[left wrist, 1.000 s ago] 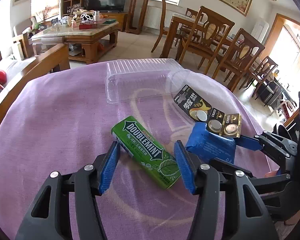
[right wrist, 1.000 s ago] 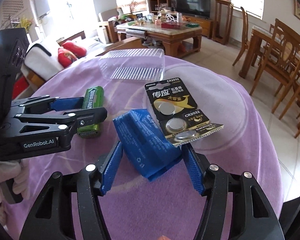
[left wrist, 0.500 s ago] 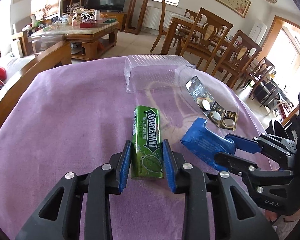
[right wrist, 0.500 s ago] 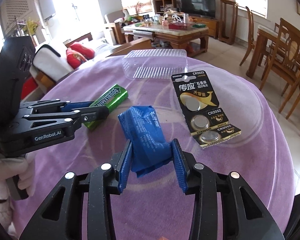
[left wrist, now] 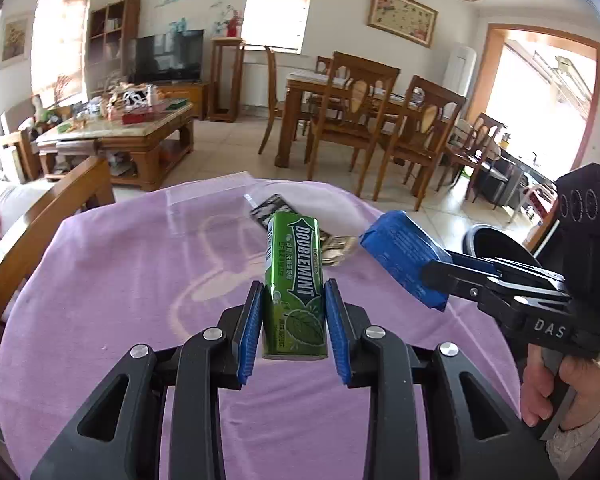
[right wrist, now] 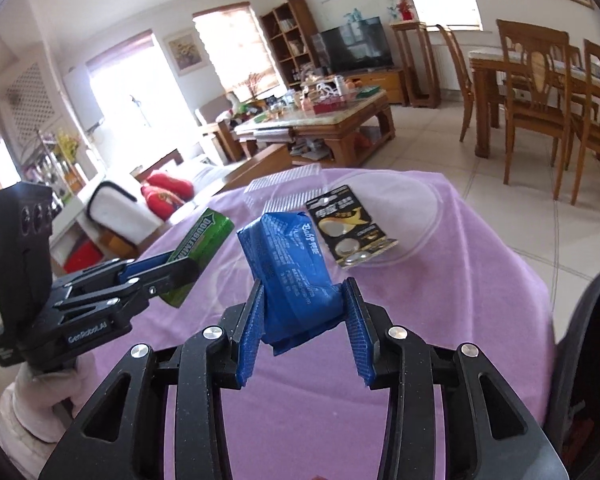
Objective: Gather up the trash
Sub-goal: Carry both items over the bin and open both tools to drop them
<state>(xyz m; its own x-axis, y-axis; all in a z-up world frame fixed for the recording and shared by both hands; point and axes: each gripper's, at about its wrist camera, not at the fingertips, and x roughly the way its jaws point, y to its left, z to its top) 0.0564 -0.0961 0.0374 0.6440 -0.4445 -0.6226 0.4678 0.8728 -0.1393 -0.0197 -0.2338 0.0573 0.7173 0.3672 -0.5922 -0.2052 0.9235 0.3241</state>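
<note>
Left wrist view is showing me my left gripper [left wrist: 293,324] now clamping the Doublemint gum pack [left wrist: 295,280], lifted off the purple tablecloth [left wrist: 120,280], while at three o'clock my right gripper [right wrist: 305,318] is squeezing the blue wipes packet [right wrist: 290,276], both heading binward.

Green gum pack [left wrist: 295,280], purple tablecloth [left wrist: 120,280]
</note>
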